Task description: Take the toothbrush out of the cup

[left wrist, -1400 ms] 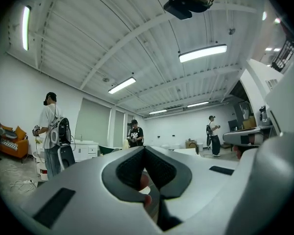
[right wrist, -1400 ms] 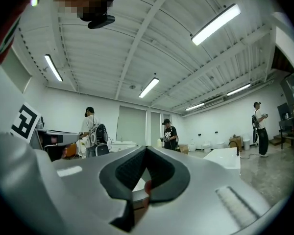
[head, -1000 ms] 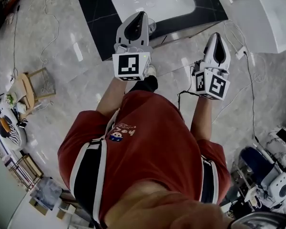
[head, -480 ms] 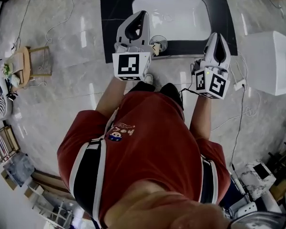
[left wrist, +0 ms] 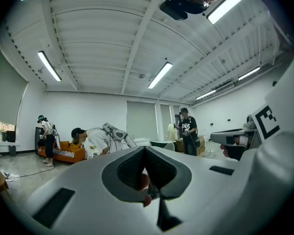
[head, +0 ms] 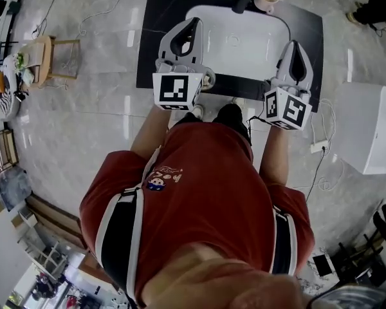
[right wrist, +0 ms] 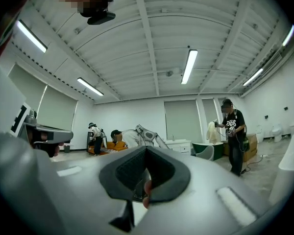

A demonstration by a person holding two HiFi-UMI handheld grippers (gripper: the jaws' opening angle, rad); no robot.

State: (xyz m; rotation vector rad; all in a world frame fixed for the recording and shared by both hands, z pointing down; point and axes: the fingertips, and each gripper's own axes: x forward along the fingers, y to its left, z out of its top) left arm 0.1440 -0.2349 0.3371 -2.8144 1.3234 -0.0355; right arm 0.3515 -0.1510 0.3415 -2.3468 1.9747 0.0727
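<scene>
Pale marble floor surrounds a dark surface [head: 156, 37] holding a white basin [head: 244, 38]. In the head view, the left gripper [head: 192, 22] and right gripper [head: 294, 45] point level toward it. A glass cup [head: 210, 78] peeks out just beside the left one, its toothbrush indiscernible. Each gripper view shows jaws closed on nothing, so I judge the task unstarted.
</scene>
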